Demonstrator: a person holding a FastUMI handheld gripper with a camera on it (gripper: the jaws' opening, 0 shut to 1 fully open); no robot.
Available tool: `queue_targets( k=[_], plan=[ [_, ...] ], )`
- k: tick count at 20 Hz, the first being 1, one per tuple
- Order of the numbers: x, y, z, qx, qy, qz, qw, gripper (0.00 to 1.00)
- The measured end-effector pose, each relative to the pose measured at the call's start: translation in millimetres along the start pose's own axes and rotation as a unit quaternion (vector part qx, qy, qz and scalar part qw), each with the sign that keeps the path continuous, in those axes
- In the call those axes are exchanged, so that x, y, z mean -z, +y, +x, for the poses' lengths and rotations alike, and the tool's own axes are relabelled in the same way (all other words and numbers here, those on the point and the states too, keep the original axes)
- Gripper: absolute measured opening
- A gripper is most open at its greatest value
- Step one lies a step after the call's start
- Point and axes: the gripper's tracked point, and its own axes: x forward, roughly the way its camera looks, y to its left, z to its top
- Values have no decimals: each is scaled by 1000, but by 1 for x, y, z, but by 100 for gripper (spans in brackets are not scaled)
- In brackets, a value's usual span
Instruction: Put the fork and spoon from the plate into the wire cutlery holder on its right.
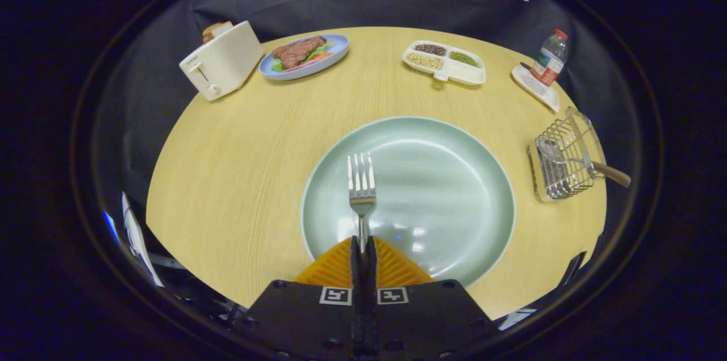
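Gripper view shows our gripper (363, 243) clamped on the silver metal fork (361, 186) over the pale green round plate (448, 191). We should carry it level toward the wire cutlery holder (562, 165) at right of frame, where the wooden-handled spoon (573, 160) already lies, and drop it handle-first.

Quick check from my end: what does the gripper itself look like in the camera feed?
The gripper has a black, angular body with visible screw holes. Two square black-and-white fiducial markers sit side by side near its front edge. Its two wedge-shaped fingers have ribbed surfaces.
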Motion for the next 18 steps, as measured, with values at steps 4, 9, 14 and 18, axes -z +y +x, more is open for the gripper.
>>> queue_targets(
  k=[4, 9, 14, 18],
  plan=[
    [-10, -12, -14, -4, -11, -1, 1000, 1],
    [-27, -54, -42, 3, -39, 15, 999, 1],
    [-42, -113, -67, 24, -70, 44, 996, 1],
    [-47, -162, -90, 36, -90, 71, 993, 1]
  ],
)
